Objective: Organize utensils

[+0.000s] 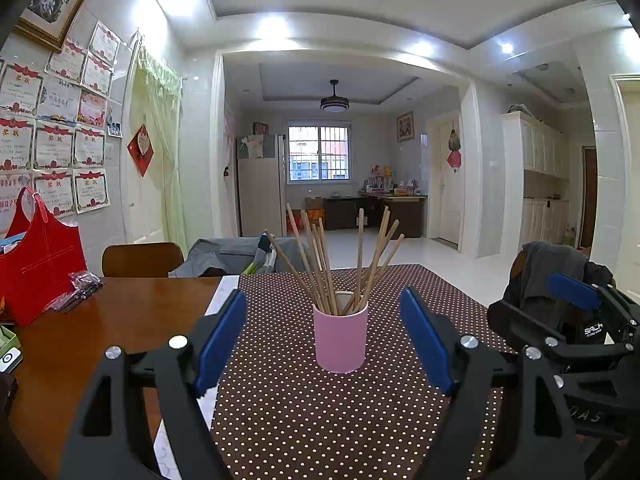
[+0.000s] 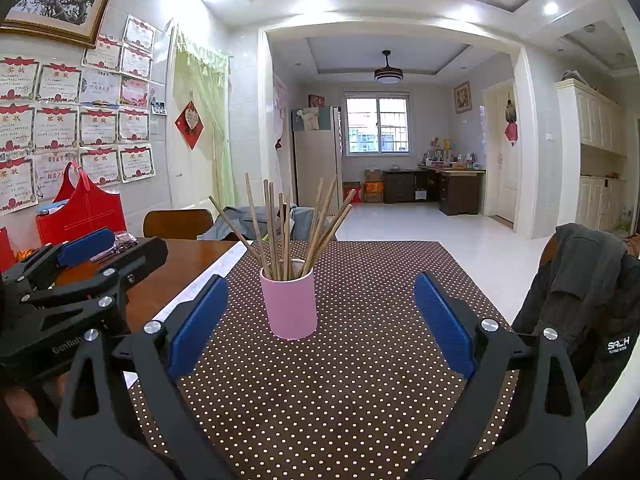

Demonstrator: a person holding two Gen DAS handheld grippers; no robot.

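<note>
From the left wrist, the left gripper [image 1: 324, 340] gapes wide and empty before the pink cup [image 1: 340, 338] on the dotted cloth [image 1: 280, 420], chopsticks [image 1: 340, 260] fanned inside. From the right wrist, the right gripper [image 2: 320, 320] is equally spread and empty; sorting looks finished, so retreat seems next.

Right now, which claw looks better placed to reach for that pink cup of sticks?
Left, probably. In its own view the cup sits centred between its open fingers; the right claw has it off toward its left finger. Both are empty.
</note>
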